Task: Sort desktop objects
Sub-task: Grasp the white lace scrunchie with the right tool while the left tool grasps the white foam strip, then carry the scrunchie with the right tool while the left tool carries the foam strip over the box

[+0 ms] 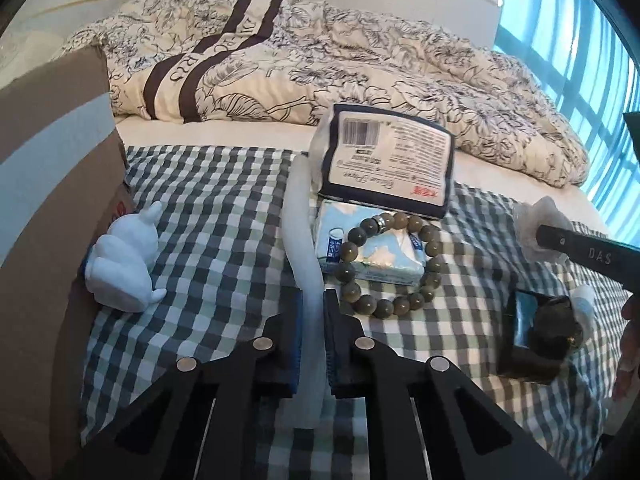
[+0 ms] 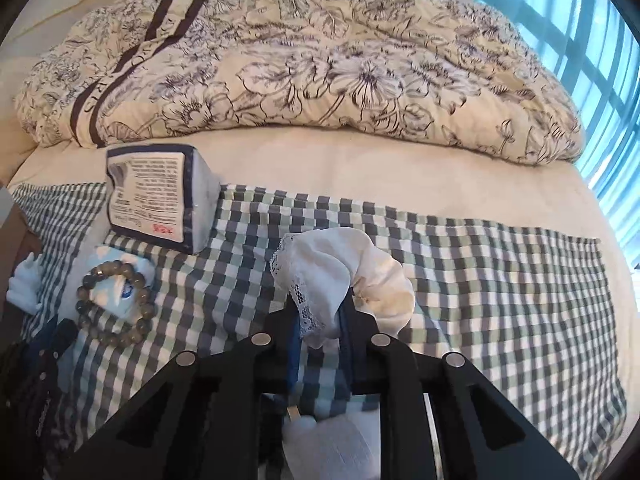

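My left gripper (image 1: 314, 312) is shut on a long white strip (image 1: 302, 236) that curves away over the checked cloth (image 1: 224, 208). Just right of it a brown bead bracelet (image 1: 390, 260) lies on a small blue tissue packet (image 1: 374, 254), in front of a large tissue pack (image 1: 386, 160). A white rabbit figure (image 1: 124, 264) sits at the left. My right gripper (image 2: 320, 320) is shut on a white lace scrunchie (image 2: 344, 276), held above the cloth (image 2: 480, 280). The right wrist view also has the bracelet (image 2: 116, 304) and the tissue pack (image 2: 160, 196) at its left.
A cardboard box (image 1: 52, 168) stands against the cloth's left edge. A black open box (image 1: 536, 340) holding a dark round object sits at the right, near a person's hand (image 1: 628, 352). A flowered quilt (image 2: 320, 64) fills the back of the bed. A window is at the right.
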A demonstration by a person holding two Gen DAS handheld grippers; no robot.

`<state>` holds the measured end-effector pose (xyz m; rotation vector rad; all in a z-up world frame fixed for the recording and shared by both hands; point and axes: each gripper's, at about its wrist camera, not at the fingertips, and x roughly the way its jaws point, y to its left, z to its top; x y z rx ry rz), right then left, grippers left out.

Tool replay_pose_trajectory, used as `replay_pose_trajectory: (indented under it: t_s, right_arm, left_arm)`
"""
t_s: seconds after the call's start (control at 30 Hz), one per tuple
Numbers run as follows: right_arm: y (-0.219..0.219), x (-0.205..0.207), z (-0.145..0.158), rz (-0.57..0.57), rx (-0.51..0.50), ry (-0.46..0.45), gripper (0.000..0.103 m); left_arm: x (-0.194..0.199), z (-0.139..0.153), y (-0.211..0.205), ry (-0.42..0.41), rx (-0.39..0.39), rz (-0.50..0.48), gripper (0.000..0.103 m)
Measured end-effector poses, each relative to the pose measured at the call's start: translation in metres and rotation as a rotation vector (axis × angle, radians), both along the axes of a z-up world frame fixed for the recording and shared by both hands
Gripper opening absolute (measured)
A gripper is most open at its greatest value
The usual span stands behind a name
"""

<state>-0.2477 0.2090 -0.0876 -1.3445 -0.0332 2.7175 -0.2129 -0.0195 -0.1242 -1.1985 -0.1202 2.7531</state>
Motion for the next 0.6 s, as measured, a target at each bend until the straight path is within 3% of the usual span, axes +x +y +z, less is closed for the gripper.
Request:
replay_pose_trajectory:
  t_s: [0.17, 0.6]
  right_arm:
    - [-0.001, 0.015, 0.021, 0.011, -0.004, 0.036, 0.015]
    - [-0.013, 0.090, 0.075, 0.110, -0.080, 0.099, 0.015]
  left_arm:
    - [0.017, 0.012, 0.000, -0.007, 0.114, -0.054, 0.009]
    - [0.103, 0.060, 0.007, 0.039, 0.192, -0.120, 0.009]
